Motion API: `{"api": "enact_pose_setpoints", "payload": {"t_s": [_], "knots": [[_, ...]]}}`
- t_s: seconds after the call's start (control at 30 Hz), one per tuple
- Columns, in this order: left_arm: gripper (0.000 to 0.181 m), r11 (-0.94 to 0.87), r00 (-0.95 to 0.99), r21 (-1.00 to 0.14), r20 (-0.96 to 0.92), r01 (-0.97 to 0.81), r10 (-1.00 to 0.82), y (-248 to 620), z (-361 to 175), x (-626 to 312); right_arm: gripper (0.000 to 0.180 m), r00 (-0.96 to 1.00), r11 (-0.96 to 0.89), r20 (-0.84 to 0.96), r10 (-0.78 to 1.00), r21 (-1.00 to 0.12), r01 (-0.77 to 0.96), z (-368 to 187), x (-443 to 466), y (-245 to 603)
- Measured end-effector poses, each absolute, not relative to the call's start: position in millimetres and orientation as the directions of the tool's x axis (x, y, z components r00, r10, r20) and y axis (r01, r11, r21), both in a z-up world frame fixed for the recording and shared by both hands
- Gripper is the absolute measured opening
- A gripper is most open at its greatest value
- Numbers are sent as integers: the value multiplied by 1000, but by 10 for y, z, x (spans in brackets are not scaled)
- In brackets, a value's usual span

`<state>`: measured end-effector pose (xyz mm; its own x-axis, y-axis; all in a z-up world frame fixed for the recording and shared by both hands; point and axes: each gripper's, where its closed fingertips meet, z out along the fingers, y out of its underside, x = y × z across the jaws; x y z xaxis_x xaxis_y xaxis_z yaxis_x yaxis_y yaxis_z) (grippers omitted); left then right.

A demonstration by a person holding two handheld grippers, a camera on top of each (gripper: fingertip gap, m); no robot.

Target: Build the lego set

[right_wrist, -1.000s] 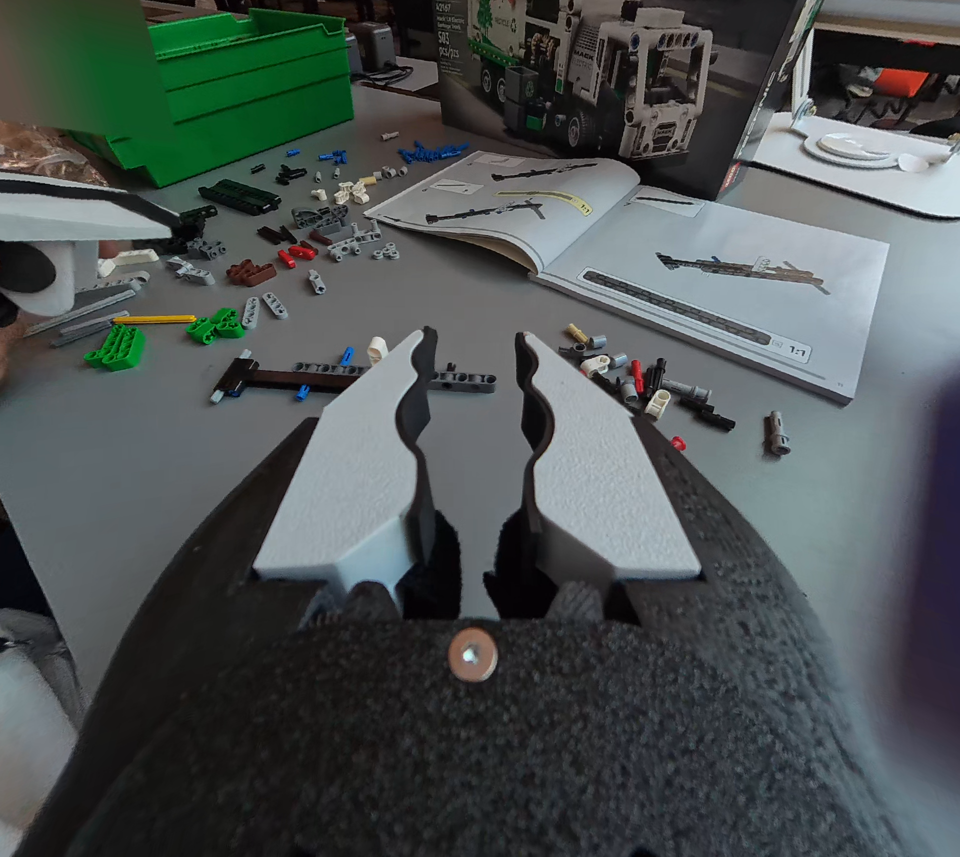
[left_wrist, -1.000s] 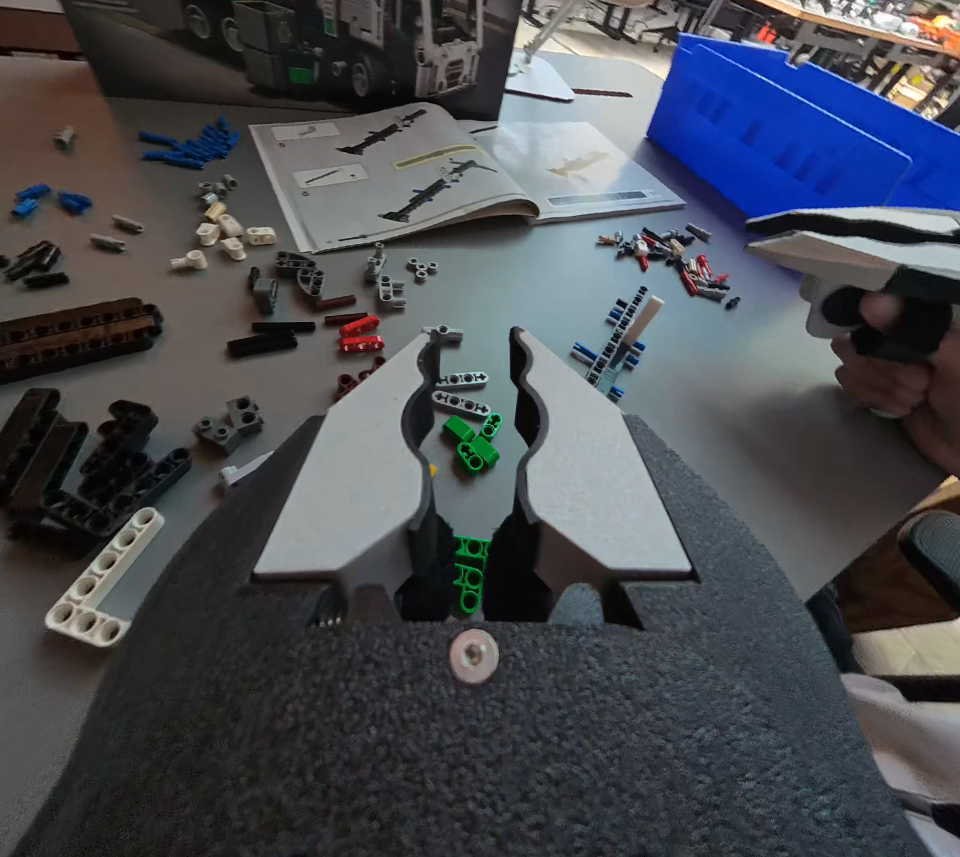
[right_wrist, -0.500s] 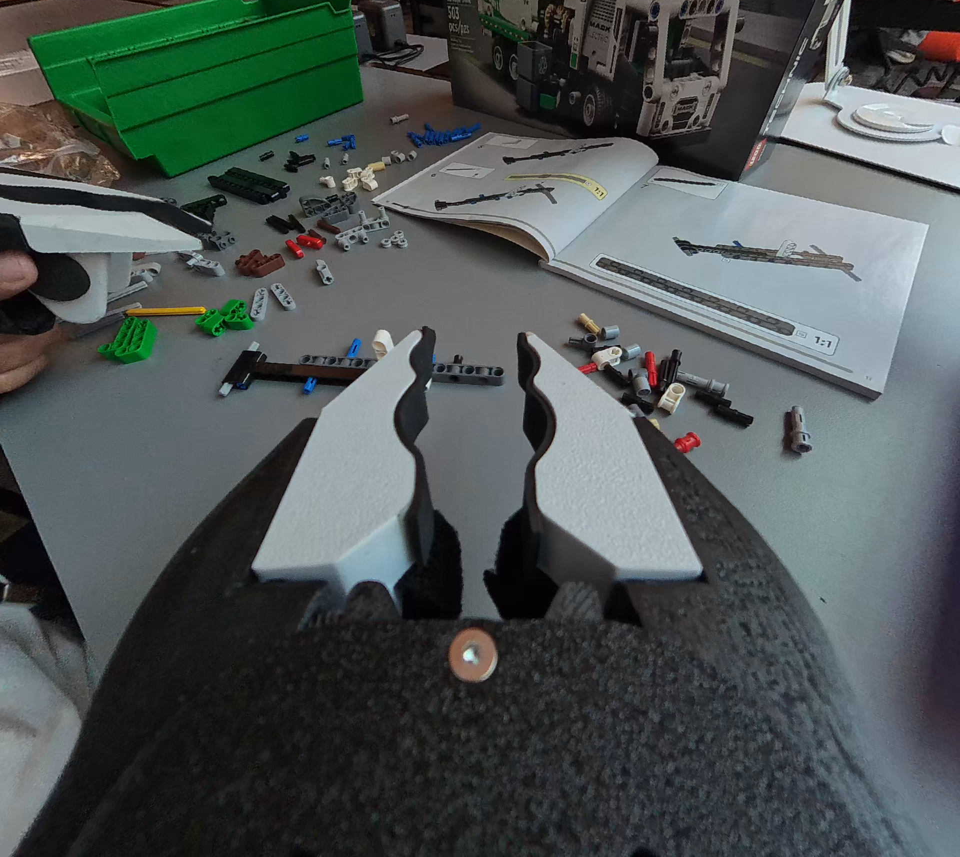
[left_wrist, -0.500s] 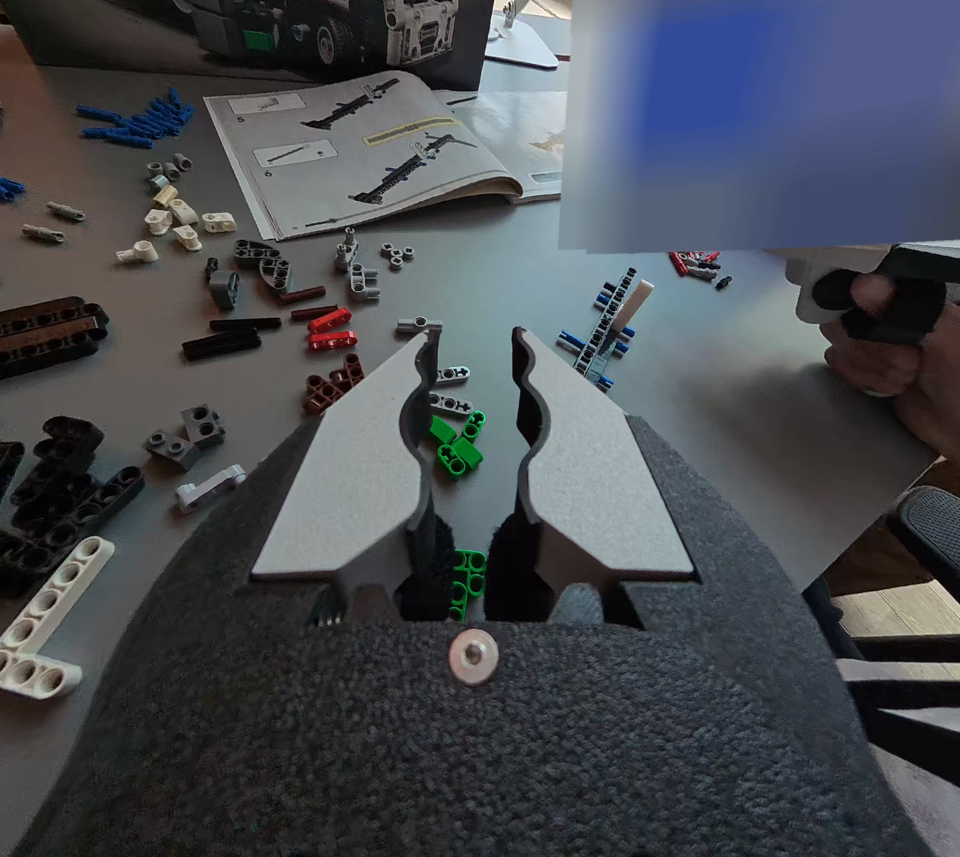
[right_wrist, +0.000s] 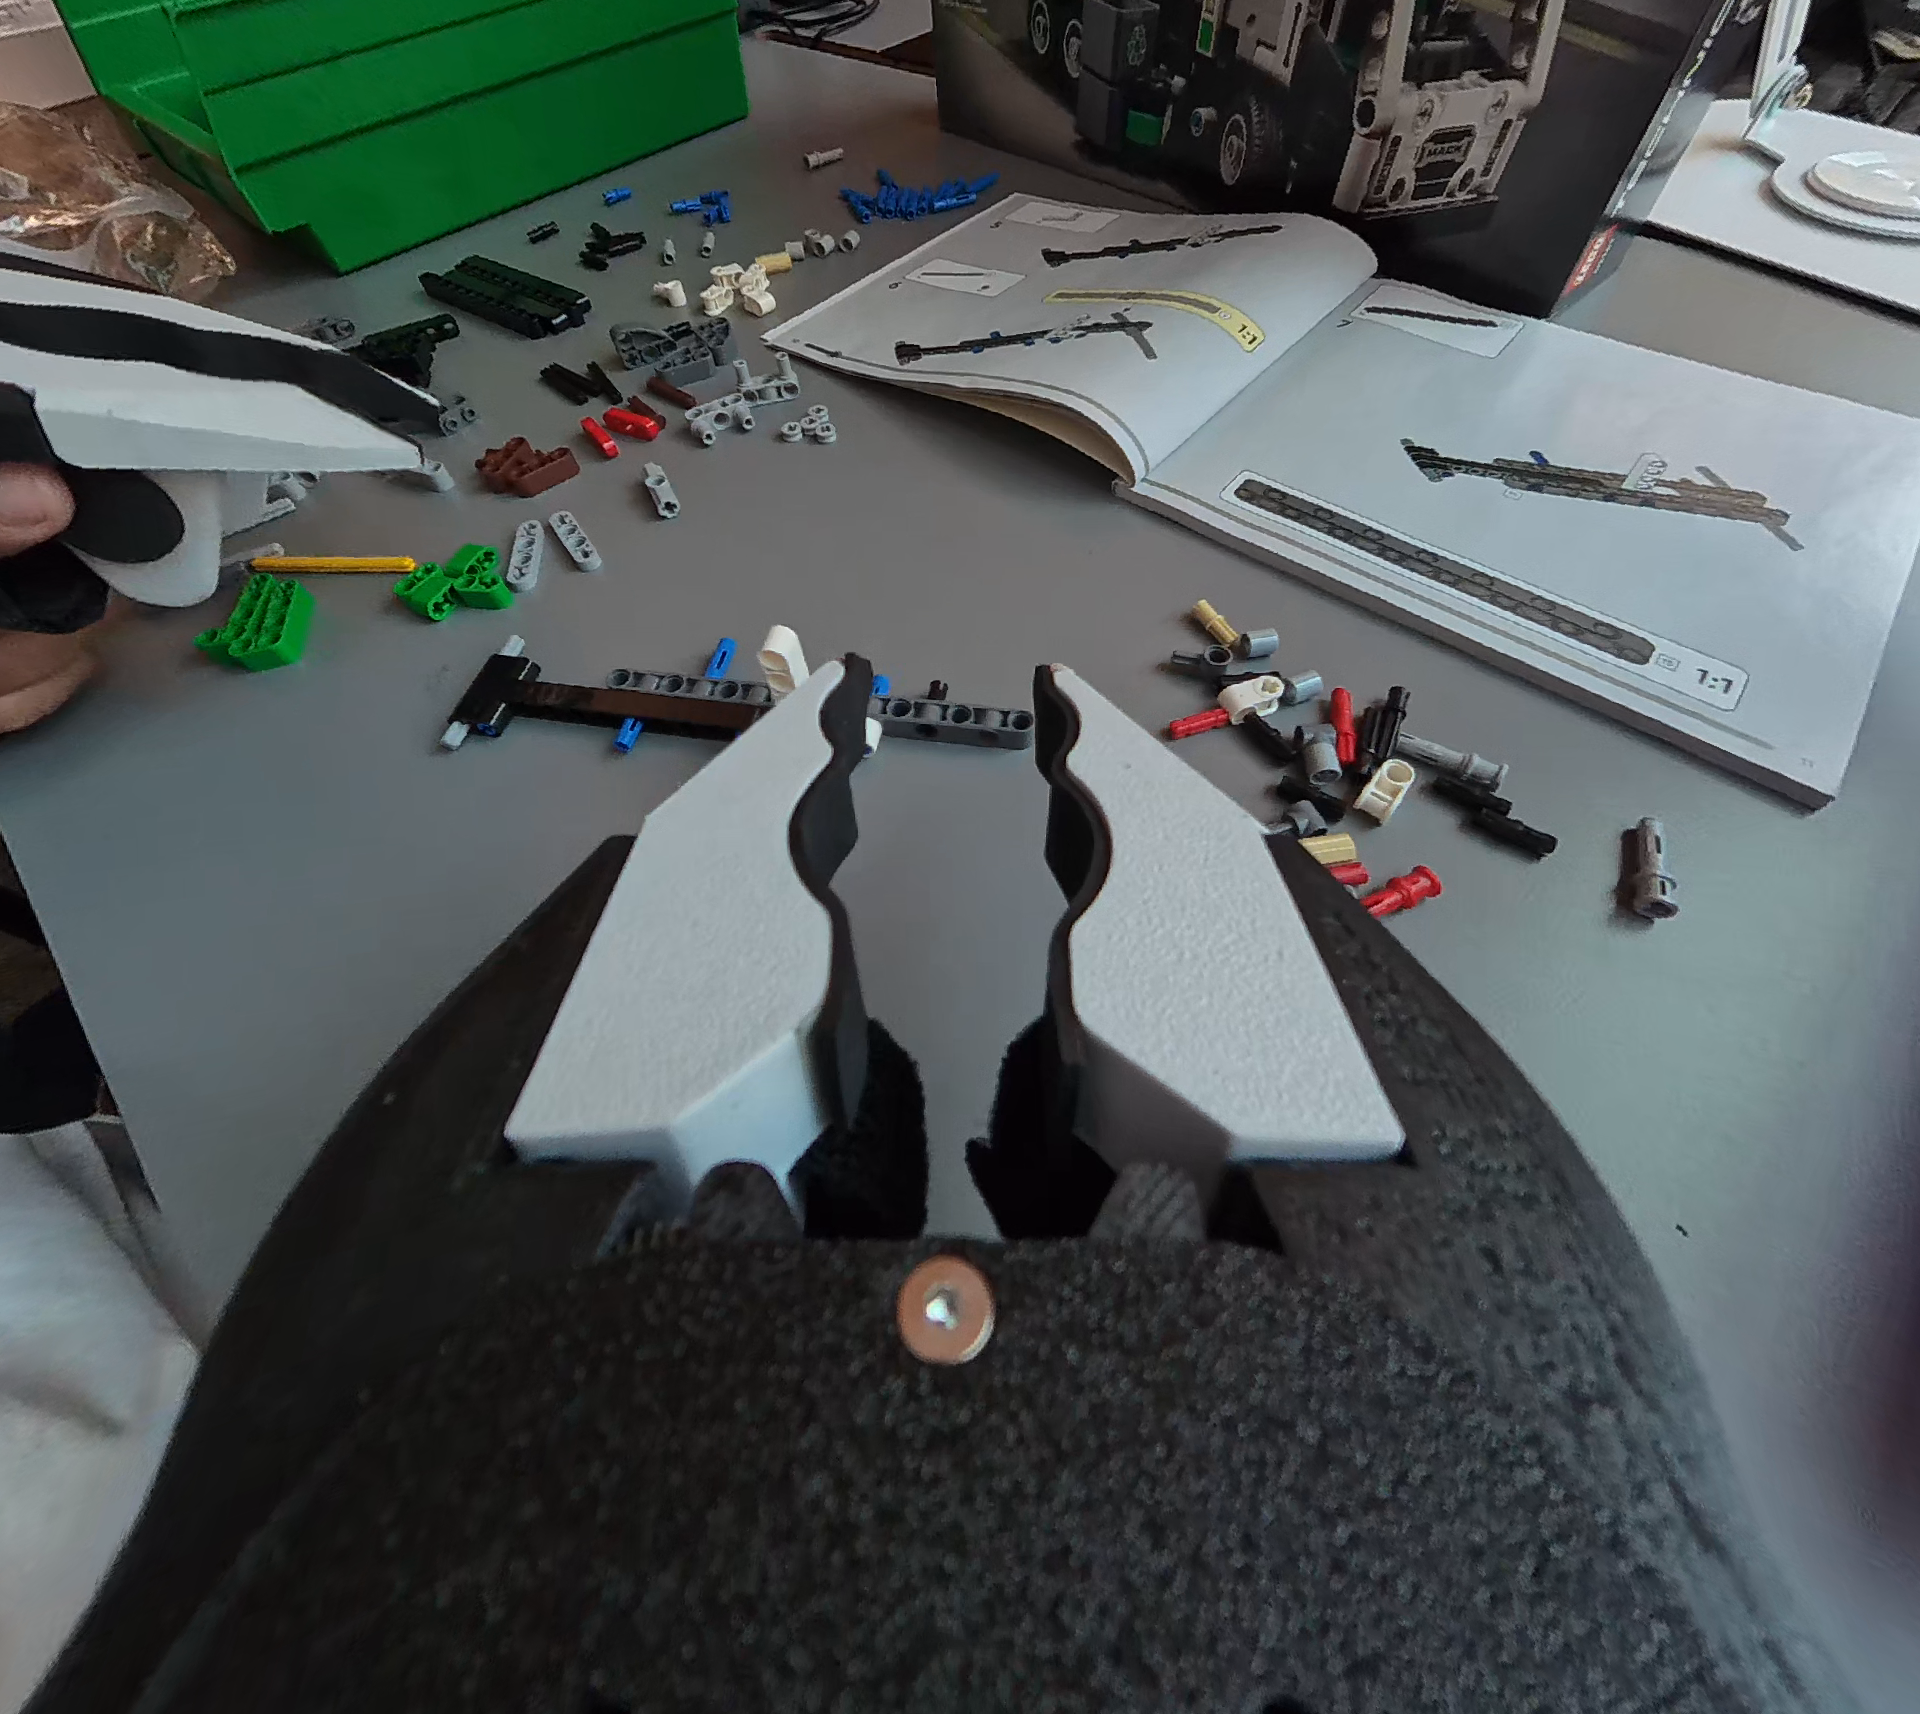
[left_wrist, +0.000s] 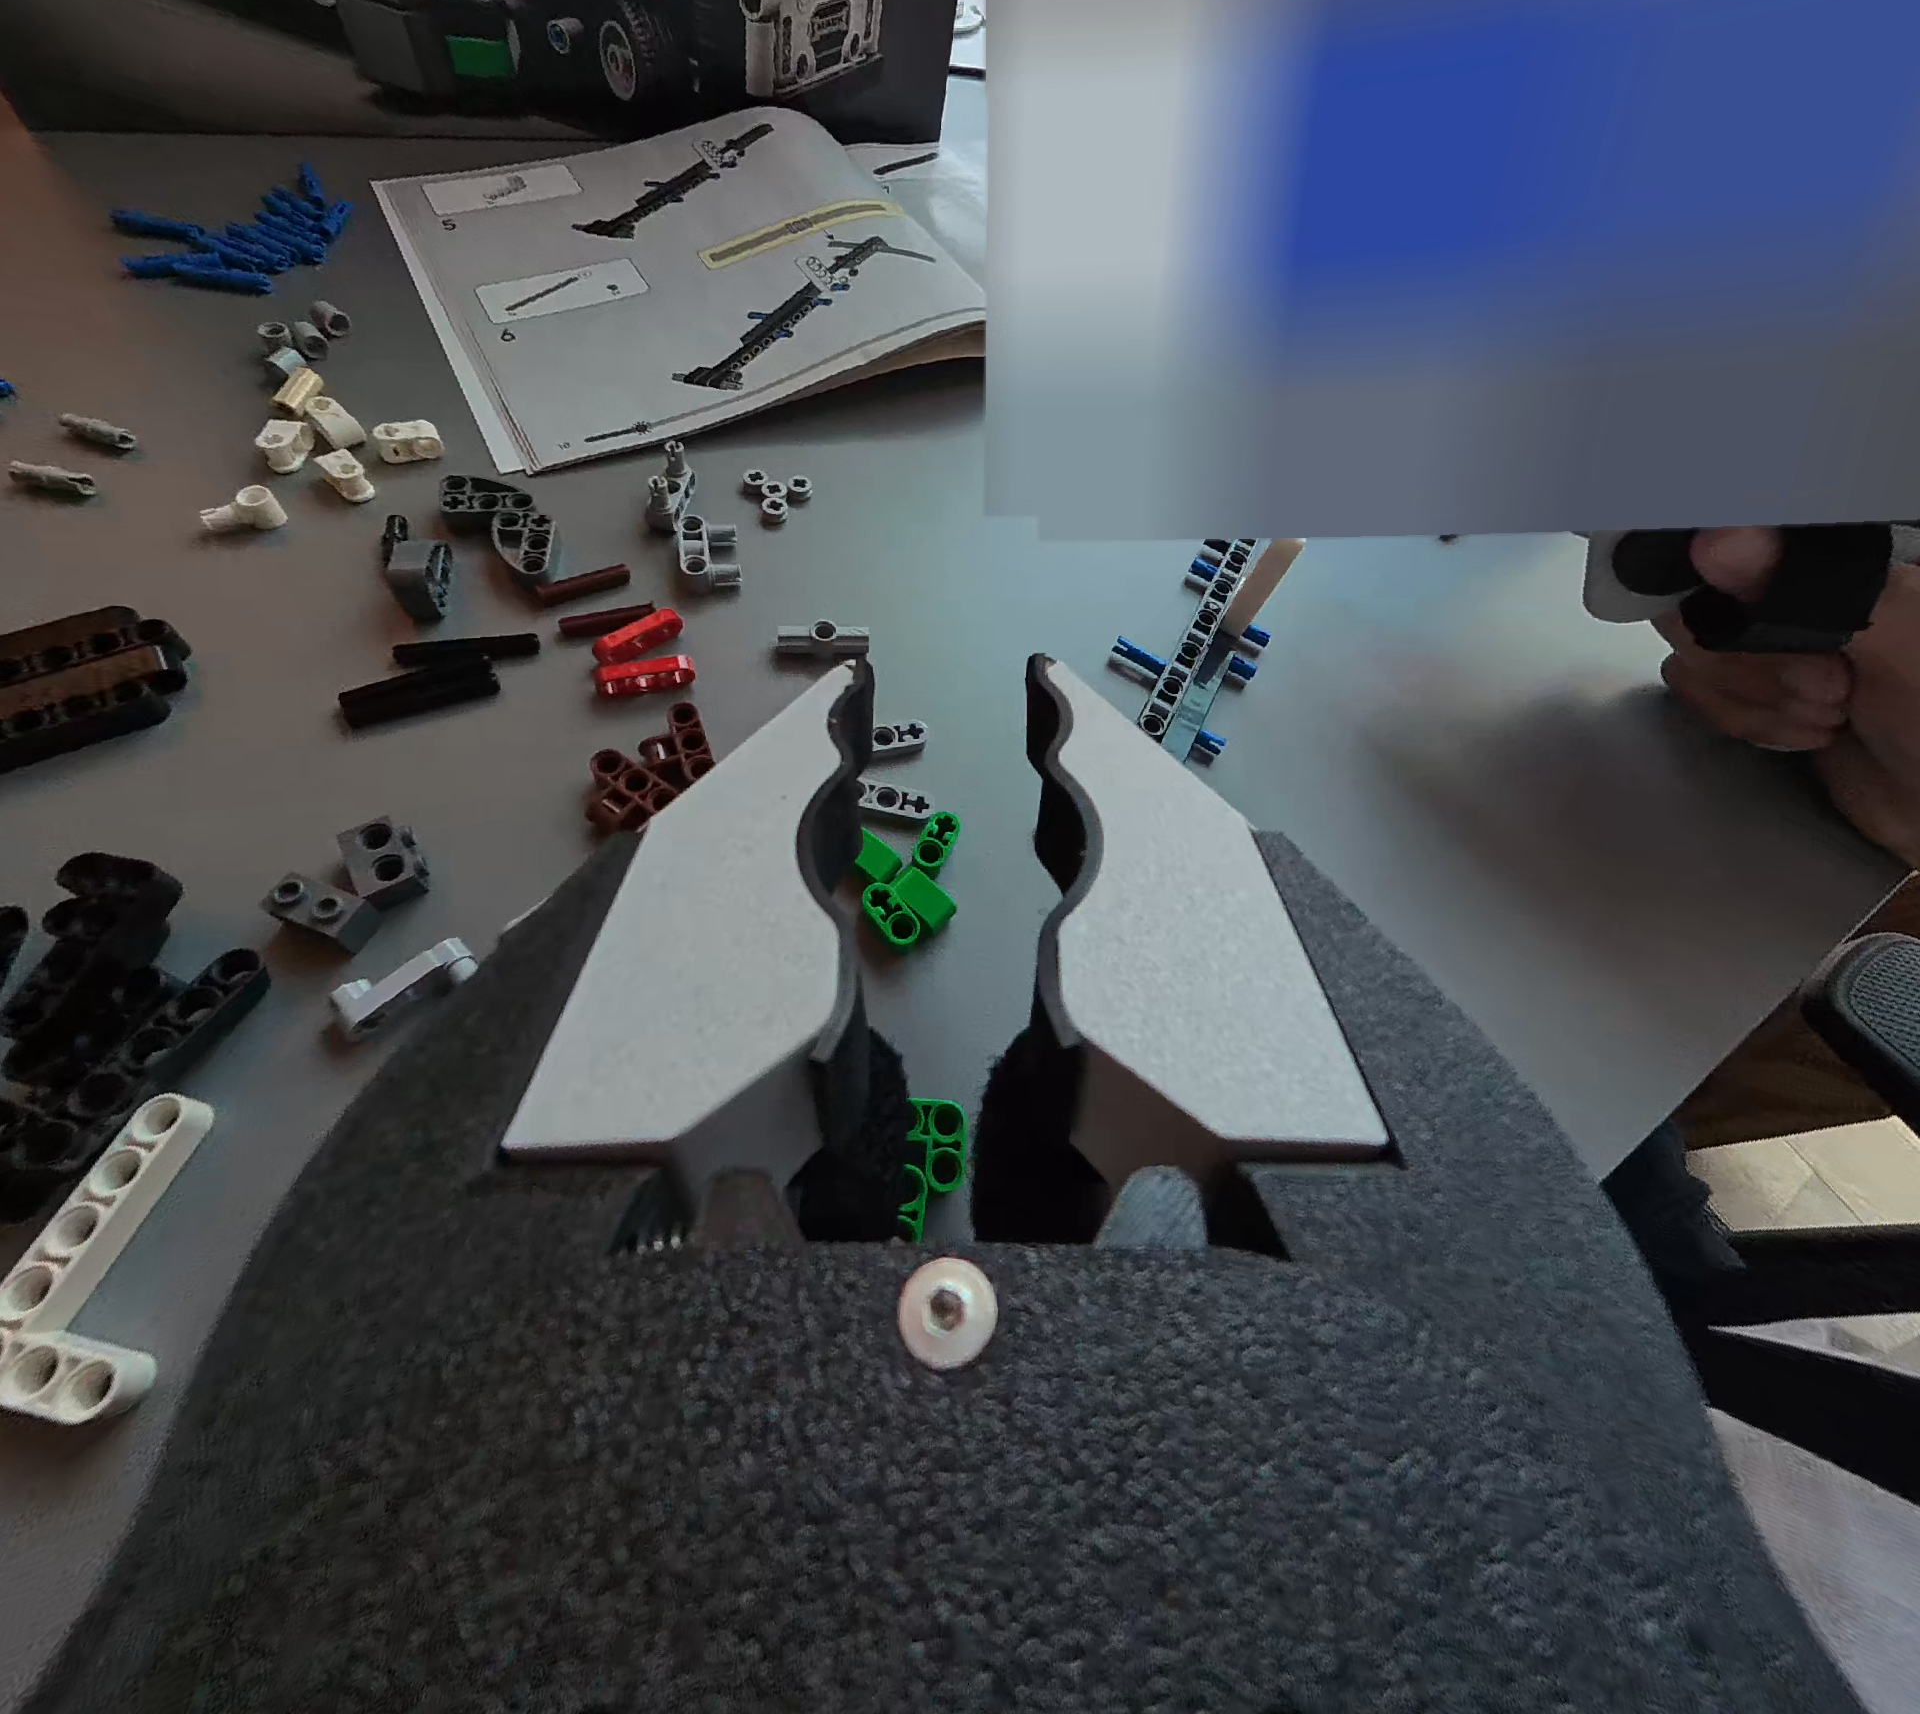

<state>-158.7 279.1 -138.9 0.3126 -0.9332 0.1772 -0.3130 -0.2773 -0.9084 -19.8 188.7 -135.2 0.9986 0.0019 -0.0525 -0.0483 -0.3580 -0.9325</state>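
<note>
My left gripper [left_wrist: 948,675] is open and empty, held low over small green connectors [left_wrist: 906,885] that lie on the grey table [left_wrist: 1403,833] between its fingers. A green beam [left_wrist: 938,1150] shows near the finger bases. My right gripper [right_wrist: 948,682] is open and empty, its tips just short of a partly built long black and grey beam assembly with blue pins [right_wrist: 665,703]. That assembly also shows in the left wrist view [left_wrist: 1195,656]. The open instruction booklet [right_wrist: 1351,438] lies behind it.
Loose parts are spread over the table: red, black and tan pins [right_wrist: 1335,760], red beams [left_wrist: 636,654], black beams [left_wrist: 83,677], a white L-beam [left_wrist: 78,1249]. A green bin [right_wrist: 416,54] and the set's box [right_wrist: 1299,2] stand at the back. The other gripper [right_wrist: 208,407] is at left.
Both grippers have moved a little forward over the table, so the box and booklet look nearer. Both stay open and empty. No part has moved.
</note>
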Motion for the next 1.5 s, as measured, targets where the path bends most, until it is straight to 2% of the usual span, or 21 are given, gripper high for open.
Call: {"api": "enact_pose_setpoints", "payload": {"t_s": [0.23,0.53,0.7,0.87,1.0,1.17,1.37,1.5], "knots": [[29,-223,307,-915,118,-335,-944,2749,-1393,-1571,31,1000,-381,-7,23,-925,2,-1389,-255,1900],[31,-214,289,-915,115,-341,-951,2722,-1395,-1557,31,999,-372,-32,27,-928,-20,-1375,-248,1896],[31,-162,234,-946,96,-280,-967,2651,-1248,-1568,31,999,-356,-45,28,-934,-32,-1348,-240,1886],[29,-161,282,-941,74,-299,-957,2922,-1062,-2078,31,997,-355,-70,36,-933,-53,-1344,-238,1885],[33,-276,376,-823,83,-497,-923,3270,-1252,-2844,31,995,-326,-95,35,-942,-79,-1299,-219,1868],[33,-320,338,-714,122,-623,-933,3089,-1589,-3193,31,993,-299,-114,27,-949,-101,-1258,-191,1851],[23,-237,335,-700,-3,-674,-942,2985,-1726,-3110,31,996,-328,-78,37,-943,-62,-1301,-232,1868],[31,-259,331,-692,31,-674,-943,2853,-1818,-3059,31,998,-347,-37,49,-938,-18,-1333,-276,1880]]}}
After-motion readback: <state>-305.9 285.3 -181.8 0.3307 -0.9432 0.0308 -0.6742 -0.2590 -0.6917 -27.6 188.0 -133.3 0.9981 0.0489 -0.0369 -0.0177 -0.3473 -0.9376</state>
